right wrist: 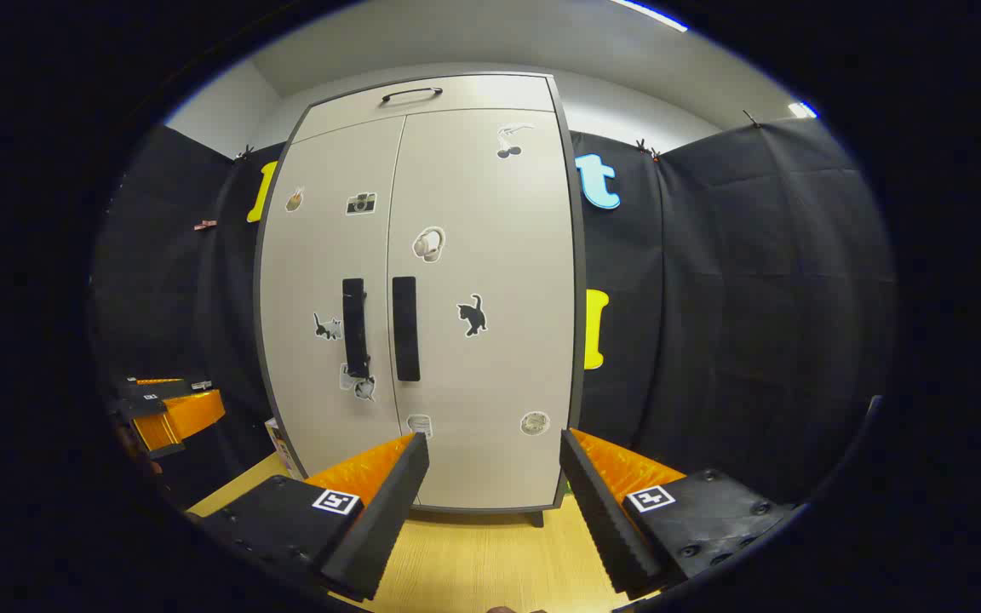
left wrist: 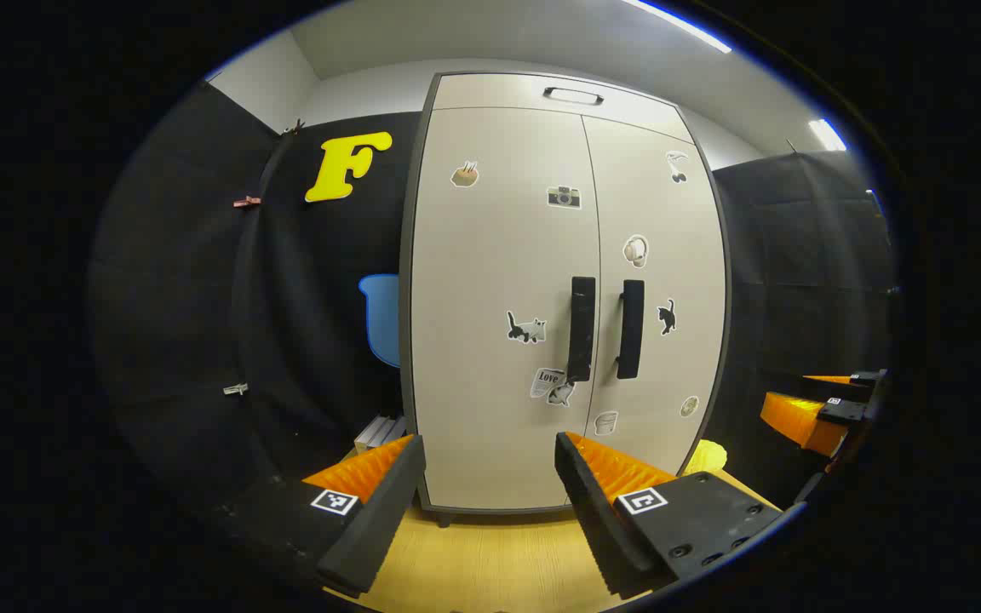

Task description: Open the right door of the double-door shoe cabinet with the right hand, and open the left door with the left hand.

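Both doors are closed ahead; your right tongs (right wrist: 490, 502) and left tongs (left wrist: 490, 502) gape empty. The right handle (right wrist: 405, 328) and left handle (left wrist: 581, 328) sit close (easy to snag the wrong one).

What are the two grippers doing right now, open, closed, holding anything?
Left gripper: open, holding nothing, short of the shoe cabinet.
Right gripper: open, holding nothing, also short of the cabinet.
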